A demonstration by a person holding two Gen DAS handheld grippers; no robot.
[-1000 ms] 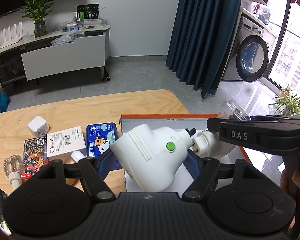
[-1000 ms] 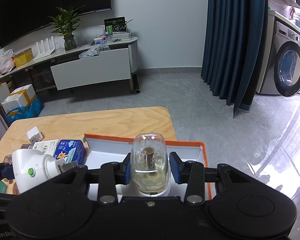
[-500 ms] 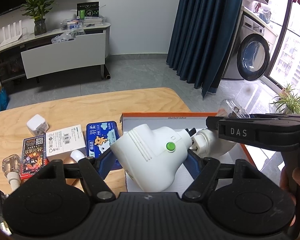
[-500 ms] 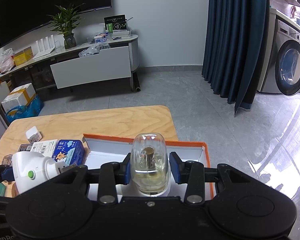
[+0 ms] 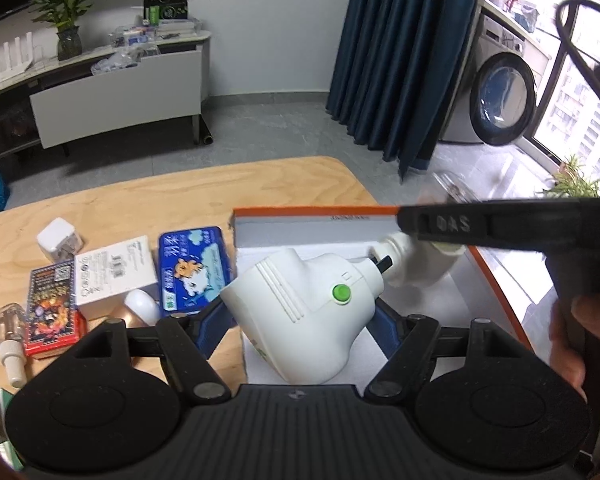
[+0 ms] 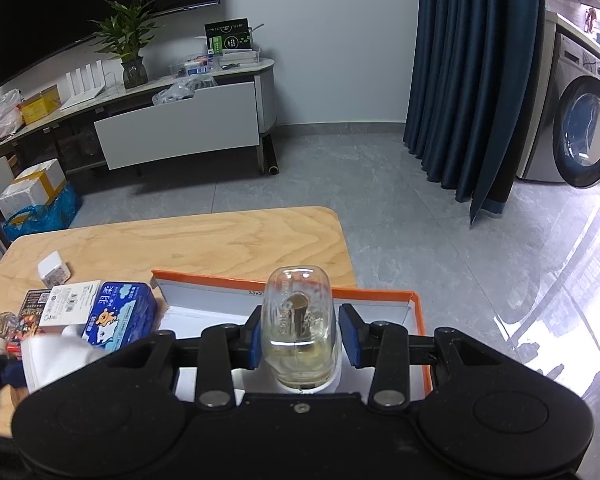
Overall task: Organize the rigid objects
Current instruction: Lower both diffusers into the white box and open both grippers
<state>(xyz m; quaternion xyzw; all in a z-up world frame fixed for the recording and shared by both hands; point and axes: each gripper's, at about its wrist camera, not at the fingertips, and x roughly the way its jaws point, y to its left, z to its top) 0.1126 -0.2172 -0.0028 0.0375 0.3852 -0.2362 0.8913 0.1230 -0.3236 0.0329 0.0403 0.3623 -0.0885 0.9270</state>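
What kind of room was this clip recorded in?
Most likely a home living room that opens onto a laundry nook: a wall TV above a low media cabinet, a washing machine and a low wooden table.

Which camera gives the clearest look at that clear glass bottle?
The right wrist view: the glass bottle sits centred between the right gripper fingers. The left wrist view shows only its blurred tip behind that gripper's black arm.

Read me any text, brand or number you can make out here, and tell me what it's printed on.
"DAS": on the side of the right gripper, slightly blurred.
"33x2": start of a size label on the orange box, rest hidden.
"羽禾", approximately: on the blue tin.
White carton and red card box: print too small.
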